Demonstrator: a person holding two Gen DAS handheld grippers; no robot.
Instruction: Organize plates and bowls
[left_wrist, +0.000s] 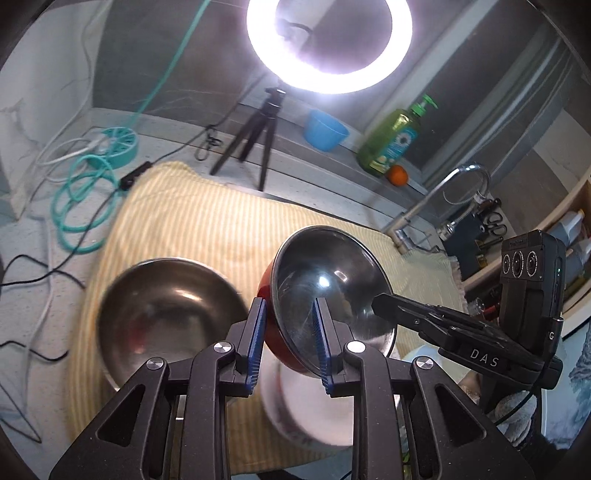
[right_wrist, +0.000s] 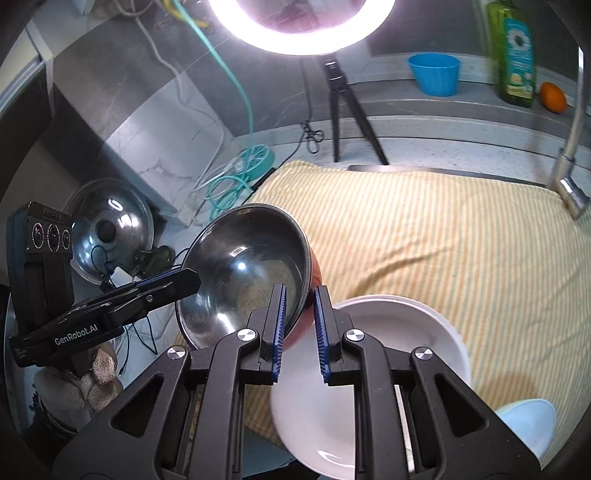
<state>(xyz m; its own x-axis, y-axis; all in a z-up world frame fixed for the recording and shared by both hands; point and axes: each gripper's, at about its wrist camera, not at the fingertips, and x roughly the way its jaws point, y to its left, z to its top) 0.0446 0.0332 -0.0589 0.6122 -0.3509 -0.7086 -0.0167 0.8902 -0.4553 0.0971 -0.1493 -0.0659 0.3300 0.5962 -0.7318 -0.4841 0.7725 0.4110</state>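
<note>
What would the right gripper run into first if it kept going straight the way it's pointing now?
The right gripper is already clamped on the rim of the red bowl, so that goes with it. Beyond the bowl, probably the yellow striped cloth, though depth is unclear.

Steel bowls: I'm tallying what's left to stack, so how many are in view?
2: a red-sided bowl gripped by both tools above the white plate; a plain one on the striped cloth. Others may be hidden.

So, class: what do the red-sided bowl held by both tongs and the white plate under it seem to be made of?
Red-sided bowl: polished metal inside, probably stainless steel, since it mirrors the lamp; glossy red coating outside. White plate: probably glazed ceramic, smooth and shiny, though melamine cannot be ruled out.
</note>
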